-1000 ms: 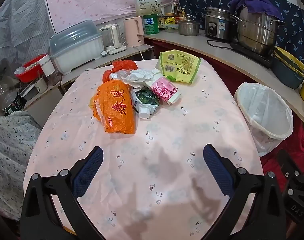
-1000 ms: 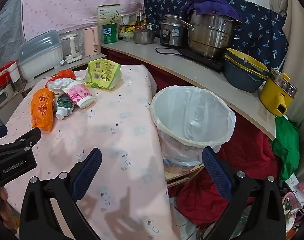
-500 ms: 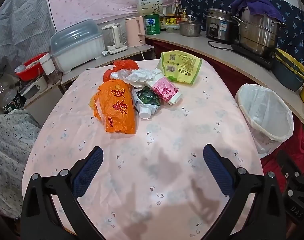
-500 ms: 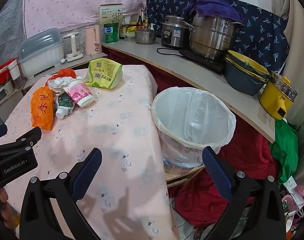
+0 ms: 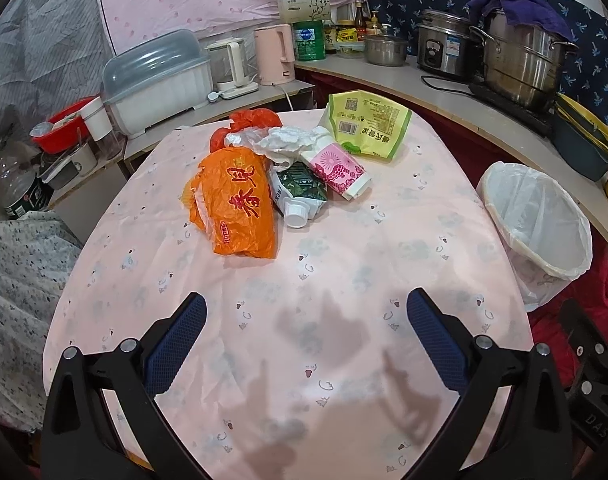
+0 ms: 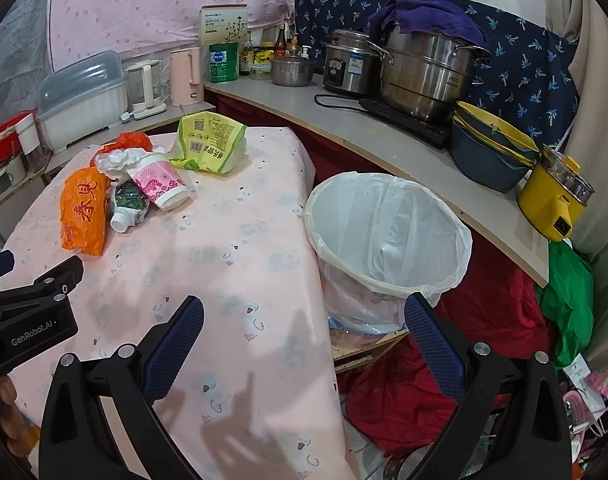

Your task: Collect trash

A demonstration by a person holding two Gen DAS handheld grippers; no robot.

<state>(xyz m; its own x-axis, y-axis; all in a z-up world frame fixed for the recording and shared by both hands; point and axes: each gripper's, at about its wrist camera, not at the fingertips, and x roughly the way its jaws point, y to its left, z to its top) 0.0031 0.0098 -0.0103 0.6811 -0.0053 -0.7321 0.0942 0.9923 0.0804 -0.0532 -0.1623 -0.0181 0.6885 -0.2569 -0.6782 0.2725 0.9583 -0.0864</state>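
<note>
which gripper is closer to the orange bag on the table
Left. The left gripper hovers open over the table, facing the orange bag directly. The right gripper sits further right, by the table edge in front of the bin.

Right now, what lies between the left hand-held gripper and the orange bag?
Only bare pink tablecloth with shadows lies between the open left hand-held gripper and the orange bag, shown in the left wrist view.

The black body of the left gripper read "GenRobot.AI" in pale letters. Far left on the table, the orange bag bore large red Chinese characters, unreadable to me. The right gripper's black housing, near right, showed "DAS".
</note>
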